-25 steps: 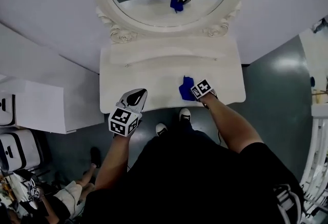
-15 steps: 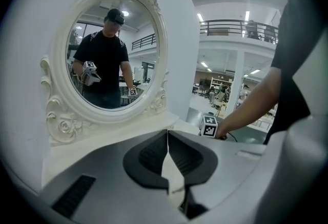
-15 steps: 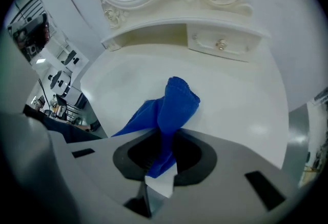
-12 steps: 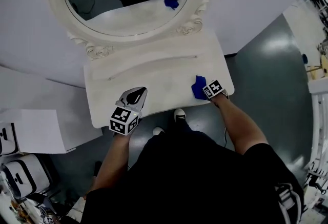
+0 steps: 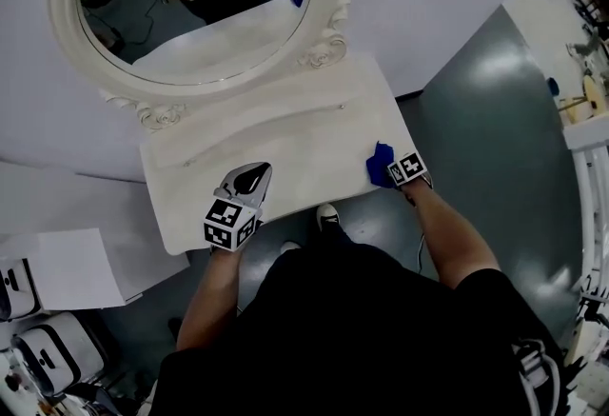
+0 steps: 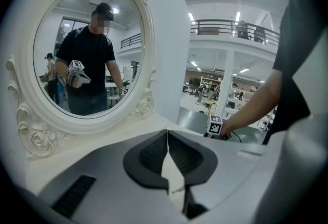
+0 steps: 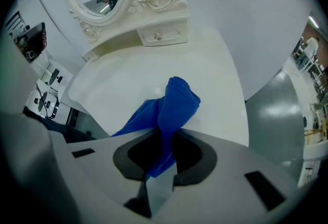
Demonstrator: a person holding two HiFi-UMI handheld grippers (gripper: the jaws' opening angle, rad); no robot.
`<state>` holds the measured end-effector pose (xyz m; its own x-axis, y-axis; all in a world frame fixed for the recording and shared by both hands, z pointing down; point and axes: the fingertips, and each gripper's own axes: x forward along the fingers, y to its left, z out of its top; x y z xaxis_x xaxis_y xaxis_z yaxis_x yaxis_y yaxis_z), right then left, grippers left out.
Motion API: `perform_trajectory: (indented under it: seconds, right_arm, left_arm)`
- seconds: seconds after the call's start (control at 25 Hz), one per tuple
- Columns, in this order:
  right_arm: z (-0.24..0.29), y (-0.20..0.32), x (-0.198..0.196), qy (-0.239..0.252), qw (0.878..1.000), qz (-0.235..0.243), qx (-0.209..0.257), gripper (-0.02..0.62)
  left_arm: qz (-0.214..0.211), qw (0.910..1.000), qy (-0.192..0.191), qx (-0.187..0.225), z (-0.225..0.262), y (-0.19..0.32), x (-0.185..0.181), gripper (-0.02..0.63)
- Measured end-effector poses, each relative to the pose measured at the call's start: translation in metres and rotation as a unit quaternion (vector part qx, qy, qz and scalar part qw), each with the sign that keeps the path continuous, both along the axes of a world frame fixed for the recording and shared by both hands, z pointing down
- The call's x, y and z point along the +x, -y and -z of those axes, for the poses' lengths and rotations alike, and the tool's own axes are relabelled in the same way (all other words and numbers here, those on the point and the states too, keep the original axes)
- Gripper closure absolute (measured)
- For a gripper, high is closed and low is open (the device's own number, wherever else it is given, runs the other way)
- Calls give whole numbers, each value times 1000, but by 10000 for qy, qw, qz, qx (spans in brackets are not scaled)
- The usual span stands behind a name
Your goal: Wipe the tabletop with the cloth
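Observation:
A blue cloth (image 5: 380,163) (image 7: 169,113) is pressed onto the white tabletop (image 5: 285,157) near its front right corner, with my right gripper (image 5: 392,168) (image 7: 165,159) shut on it. The cloth bunches up out of the jaws in the right gripper view. My left gripper (image 5: 247,182) (image 6: 167,154) hovers over the front left part of the tabletop, shut with nothing between its jaws. In the left gripper view it points toward the oval mirror (image 6: 87,59), with the right gripper's marker cube (image 6: 214,125) off to the right.
A white oval mirror (image 5: 190,5) in an ornate frame stands at the back of the dressing table, above a small drawer (image 7: 164,36). White boxes (image 5: 67,262) sit on the floor at the left. A white rack (image 5: 590,176) stands at the right across grey floor.
My right gripper has dragged the blue cloth rightward along the tabletop's front, to near the right corner. The head view has swung, so the table sits more tilted. The left gripper has held still.

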<state>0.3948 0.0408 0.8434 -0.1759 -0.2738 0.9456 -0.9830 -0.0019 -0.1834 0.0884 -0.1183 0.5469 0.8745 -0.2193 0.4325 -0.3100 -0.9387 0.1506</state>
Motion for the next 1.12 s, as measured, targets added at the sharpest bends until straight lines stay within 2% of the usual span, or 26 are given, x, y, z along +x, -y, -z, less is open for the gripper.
perform_trajectory:
  seconds: [0.2,0.44,0.56,0.68,0.84,1.12]
  right_arm:
    - [0,-1,1,-41,10000,34,-4,537]
    - [3,8,-1,-42,9997,57,-233,538]
    - [17,38,-15,63,9999,156,16,541]
    - [38,87,-42,99,9974,618,353,541]
    - [72,161,-95,128,9878,1320,817,541]
    - [123,274,-216,164,9552,2537,1518,541]
  left_arm:
    - [-7,10000,-22,31,3,1,3,592]
    - [202,9998,-15,2,-2,8,-15,592]
    - [346,9994,-14,11,-1,11,-29,592]
    - [569,9984,-21,29,1,16,-49,592]
    - [962,9953,-11,74,5,24,-86,592]
    - [1694,9855,51,19,-1,32,-151,592]
